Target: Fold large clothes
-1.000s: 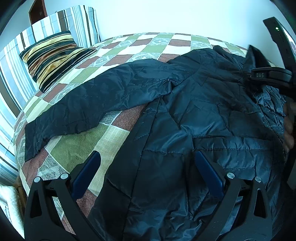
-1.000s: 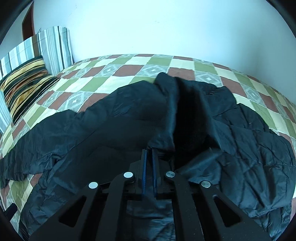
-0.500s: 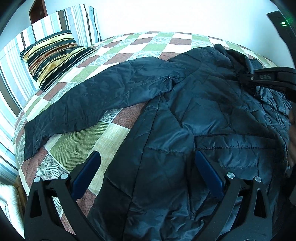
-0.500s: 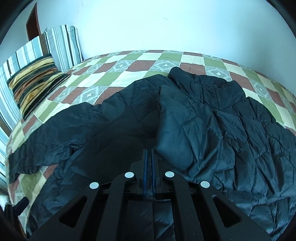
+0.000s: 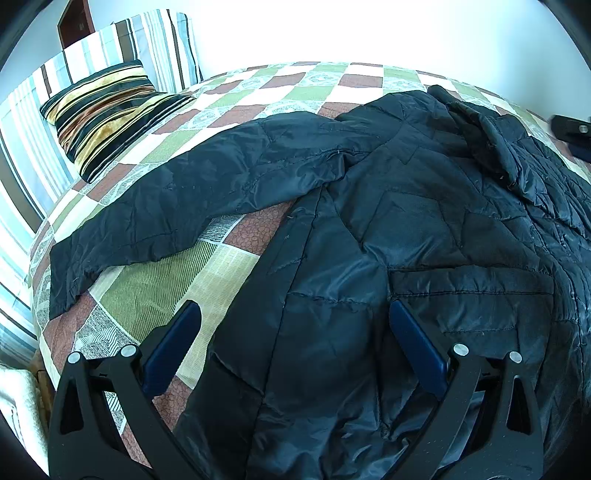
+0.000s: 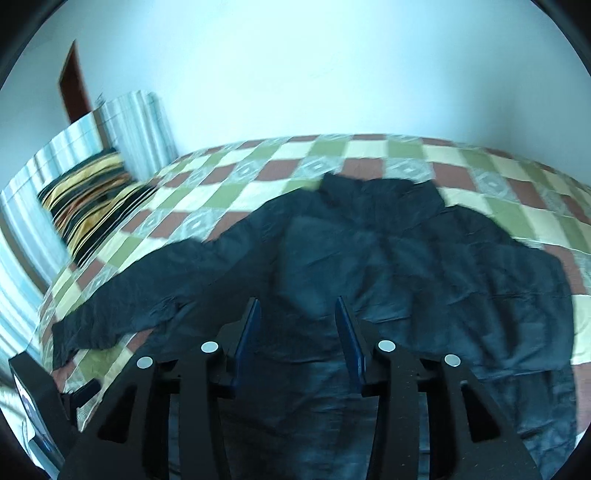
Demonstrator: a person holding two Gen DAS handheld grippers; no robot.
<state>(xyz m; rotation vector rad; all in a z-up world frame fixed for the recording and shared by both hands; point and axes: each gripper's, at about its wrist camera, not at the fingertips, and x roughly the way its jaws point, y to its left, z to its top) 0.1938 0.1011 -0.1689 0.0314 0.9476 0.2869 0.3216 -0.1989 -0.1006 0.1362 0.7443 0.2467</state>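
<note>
The black quilted jacket (image 5: pixel 406 221) lies spread over the checked bedspread (image 5: pixel 155 295) of the bed, its body filling the near right part and one sleeve (image 5: pixel 184 206) stretched out flat toward the left edge, the cuff lying near that edge; the collar (image 5: pixel 491 140) sits bunched at the far side. It looks like a thin padded shell: light, soft, and probably slick, so a pinch on a single layer would likely slide or drag the rest along unless taken at a stitched seam, the cuff, the hem or the collar, where the cloth is thicker. The left gripper (image 5: pixel 293 332) hovers over the lower part of the jacket with its jaws spread wide and nothing pinched. The right gripper (image 6: pixel 297 325) has its jaws partly apart, having just been opening, and only jacket far below shows in the gap, so it holds nothing; its view is blurred. For a fold, the outstretched sleeve seems the natural first thing to bring across the body. There is open bedspread beyond the collar toward the wall (image 5: pixel 332 33) and to the right in the right wrist view, while on the left the striped pillow (image 5: pixel 107 110) and the bed's edge limit how far the sleeve can swing without slipping off.
</note>
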